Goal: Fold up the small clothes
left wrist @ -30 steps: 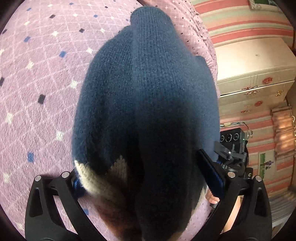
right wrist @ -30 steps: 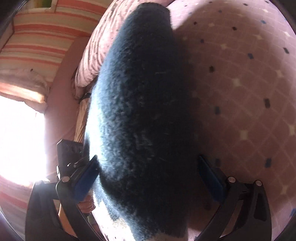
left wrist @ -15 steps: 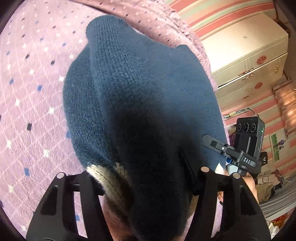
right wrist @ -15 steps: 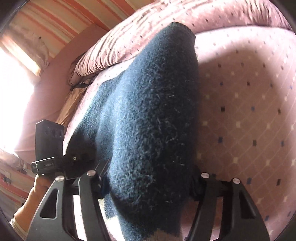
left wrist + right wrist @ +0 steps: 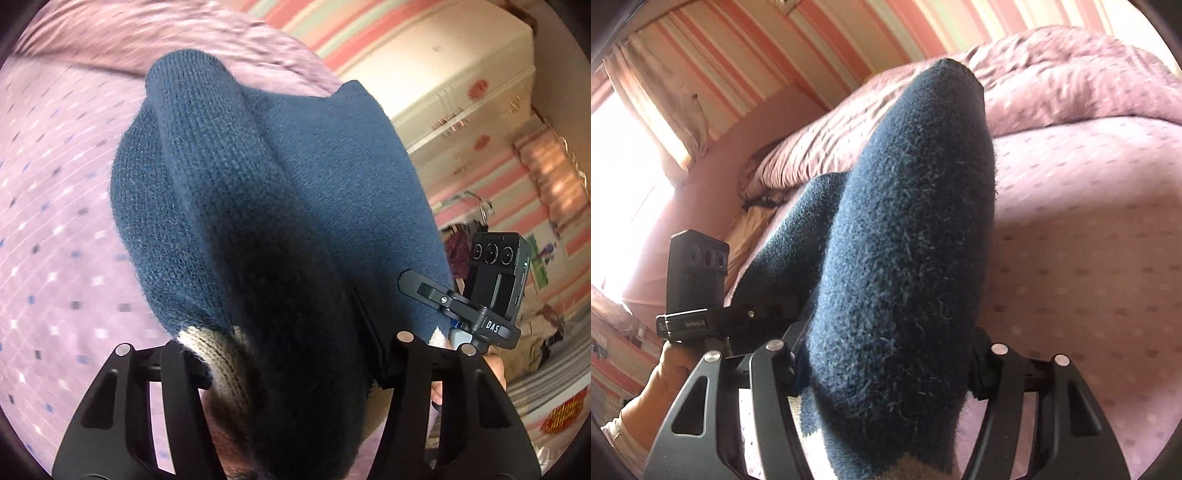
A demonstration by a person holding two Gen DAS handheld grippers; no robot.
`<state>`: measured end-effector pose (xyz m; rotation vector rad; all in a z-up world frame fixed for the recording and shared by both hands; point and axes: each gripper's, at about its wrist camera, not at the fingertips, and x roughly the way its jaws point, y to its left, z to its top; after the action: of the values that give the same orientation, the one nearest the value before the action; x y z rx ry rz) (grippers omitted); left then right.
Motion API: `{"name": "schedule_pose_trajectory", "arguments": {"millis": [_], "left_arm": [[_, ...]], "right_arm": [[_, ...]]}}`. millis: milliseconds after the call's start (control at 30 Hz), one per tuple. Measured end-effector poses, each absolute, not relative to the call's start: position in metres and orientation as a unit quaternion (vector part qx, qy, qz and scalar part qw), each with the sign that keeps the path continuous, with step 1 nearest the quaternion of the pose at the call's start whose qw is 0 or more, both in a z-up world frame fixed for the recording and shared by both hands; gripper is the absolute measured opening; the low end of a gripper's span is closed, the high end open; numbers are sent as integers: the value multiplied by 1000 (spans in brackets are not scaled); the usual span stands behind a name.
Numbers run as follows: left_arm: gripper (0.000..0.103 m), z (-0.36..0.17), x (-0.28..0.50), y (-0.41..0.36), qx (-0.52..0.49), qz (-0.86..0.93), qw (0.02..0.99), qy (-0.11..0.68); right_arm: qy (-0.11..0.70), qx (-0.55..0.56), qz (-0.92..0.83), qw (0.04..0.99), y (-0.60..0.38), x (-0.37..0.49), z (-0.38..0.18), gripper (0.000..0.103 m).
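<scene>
A small dark blue knitted sweater [image 5: 266, 206] with a beige and brown hem [image 5: 218, 354] hangs between my two grippers above a pink bedspread. My left gripper [image 5: 291, 354] is shut on its near edge, and the cloth drapes forward over the jaws. My right gripper [image 5: 882, 354] is shut on the same sweater [image 5: 905, 240], which rises away from it in a thick fold. The right gripper shows at the right of the left wrist view [image 5: 491, 295]. The left gripper shows at the left of the right wrist view [image 5: 698, 288]. The fingertips are hidden by cloth.
The pink bedspread [image 5: 59, 221] with small blue and white squares lies below. A bunched pink quilt [image 5: 1071, 81] lies at the far end. A cream dresser [image 5: 461, 85] stands to the right by a striped wall. A bright window [image 5: 617, 177] is at the left.
Both grippers closed on the sweater's near edge and lifted it. The views tilted up, so more of the quilt, wall and dresser shows.
</scene>
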<state>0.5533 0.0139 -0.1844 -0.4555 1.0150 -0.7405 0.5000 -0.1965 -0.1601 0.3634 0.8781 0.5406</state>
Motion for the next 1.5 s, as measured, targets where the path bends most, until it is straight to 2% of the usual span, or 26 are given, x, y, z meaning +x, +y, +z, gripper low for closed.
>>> {"name": "schedule_pose_trajectory", "arguments": {"millis": [167, 433, 567, 767, 867, 933, 967, 1033, 1067, 1233, 1300, 1367, 1400, 1500], "left_arm": [[57, -121, 517, -81, -189, -370, 783, 462], [54, -100, 456, -233, -180, -408, 761, 470], [54, -133, 434, -315, -174, -419, 741, 494], [55, -227, 412, -408, -131, -401, 721, 550], [56, -277, 402, -432, -104, -366, 730, 567], [69, -282, 397, -440, -102, -357, 744, 555], [72, -280, 394, -451, -103, -345, 753, 551], [83, -278, 391, -453, -89, -334, 767, 541], [87, -274, 389, -452, -77, -321, 781, 531], [94, -260, 380, -428, -65, -270, 822, 496], [98, -251, 372, -421, -9, -240, 847, 474], [99, -251, 359, -404, 47, -227, 858, 458], [99, -250, 357, -401, 54, -225, 860, 455], [100, -250, 355, -375, 70, -194, 872, 444]], "right_arm": [[396, 191, 234, 867, -298, 451, -113, 62], [386, 188, 178, 885, -452, 369, -72, 62], [399, 204, 150, 881, -518, 340, -97, 62], [444, 244, 132, 852, -581, 324, -194, 62], [473, 260, 112, 834, -599, 324, -254, 63], [457, 283, 123, 835, -607, 318, -270, 65], [451, 286, 129, 835, -608, 317, -272, 66], [449, 289, 127, 836, -607, 318, -272, 76], [448, 286, 124, 838, -605, 318, -270, 80], [479, 229, 85, 843, -597, 323, -253, 82], [486, 193, 59, 851, -588, 321, -239, 82], [476, 139, 31, 868, -579, 312, -224, 93], [458, 104, 10, 883, -571, 305, -210, 102], [423, 67, -5, 904, -553, 287, -185, 101]]}}
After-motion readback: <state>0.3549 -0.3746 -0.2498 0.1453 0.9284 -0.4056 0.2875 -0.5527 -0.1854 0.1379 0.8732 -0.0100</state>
